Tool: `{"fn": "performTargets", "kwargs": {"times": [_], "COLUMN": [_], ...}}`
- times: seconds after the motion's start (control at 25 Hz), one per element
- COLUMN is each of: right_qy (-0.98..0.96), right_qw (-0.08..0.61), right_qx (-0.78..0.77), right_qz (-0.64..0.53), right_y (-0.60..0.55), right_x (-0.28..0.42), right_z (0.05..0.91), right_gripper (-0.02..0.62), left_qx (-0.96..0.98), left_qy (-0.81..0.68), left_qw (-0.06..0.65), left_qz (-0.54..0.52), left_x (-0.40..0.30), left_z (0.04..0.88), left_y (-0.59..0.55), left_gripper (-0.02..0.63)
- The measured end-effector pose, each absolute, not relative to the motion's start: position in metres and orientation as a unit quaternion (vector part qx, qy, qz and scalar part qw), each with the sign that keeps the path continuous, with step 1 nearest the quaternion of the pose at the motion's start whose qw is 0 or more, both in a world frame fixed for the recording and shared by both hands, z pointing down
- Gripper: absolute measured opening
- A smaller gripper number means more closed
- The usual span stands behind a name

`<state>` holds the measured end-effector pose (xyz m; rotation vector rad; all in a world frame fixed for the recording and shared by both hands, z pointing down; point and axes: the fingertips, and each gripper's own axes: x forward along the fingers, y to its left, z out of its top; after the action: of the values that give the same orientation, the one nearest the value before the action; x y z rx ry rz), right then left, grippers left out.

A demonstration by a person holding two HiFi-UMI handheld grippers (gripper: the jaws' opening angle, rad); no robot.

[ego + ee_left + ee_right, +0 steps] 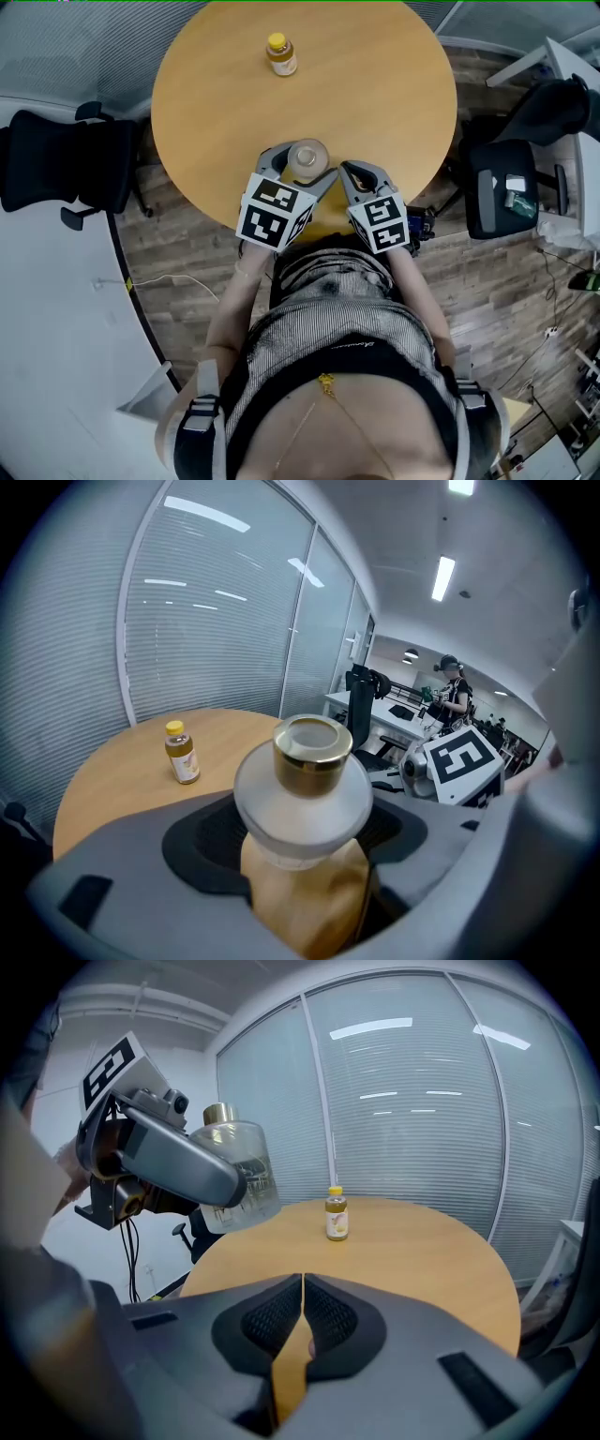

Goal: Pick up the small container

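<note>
Head view: a round wooden counter (pixel 394 103) with a bottle (pixel 281 54) standing upright at its far side. Over the near edge, the left tongs (pixel 302 167) are clamped on a jar (pixel 307 157) – clear glass, gold lid up. The right tongs (pixel 349 171) sit just beside it, tips pointing at the jar. Each tool carries a marker cube. A black chair (pixel 56 164) stands left of the counter and another (pixel 506 192) to the right.

Left gripper view: the jar (pixel 302 803) fills the middle, upright, with both jaws pressed against its lower body. The bottle (pixel 181 754) stands well apart on the counter behind it, to the left. The right tool's marker cube (pixel 464 761) shows at the right.

Right gripper view: the right tongs (pixel 302 1309) have their jaws together with nothing between them – only a sliver of counter shows through the slit. Up at the left, the left tongs (pixel 230 1185) hold the jar (pixel 242 1174) at the counter's edge, and it seems to hang just above the wood. The bottle (pixel 337 1214) stands farther back, near the middle.
</note>
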<state>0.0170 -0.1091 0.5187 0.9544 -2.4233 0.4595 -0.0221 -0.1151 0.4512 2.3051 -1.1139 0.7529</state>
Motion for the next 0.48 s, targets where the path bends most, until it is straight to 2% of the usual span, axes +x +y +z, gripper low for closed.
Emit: {"fn": "performTargets", "kwargs": {"times": [0.48], "right_qy": [-0.887], "right_qw": [0.248], "right_qx": [0.352], "right_qz": [0.169], "right_y": [-0.113], "right_x": [0.018], "right_z": [0.519], "right_gripper": [0.021], "left_qx": [0.848], "left_qy": [-0.39], "left_qw": [0.228], "left_qz": [0.278], "left_x": [-0.018], "left_z": [0.428], "left_y": [-0.113], "left_gripper": [0.348]}}
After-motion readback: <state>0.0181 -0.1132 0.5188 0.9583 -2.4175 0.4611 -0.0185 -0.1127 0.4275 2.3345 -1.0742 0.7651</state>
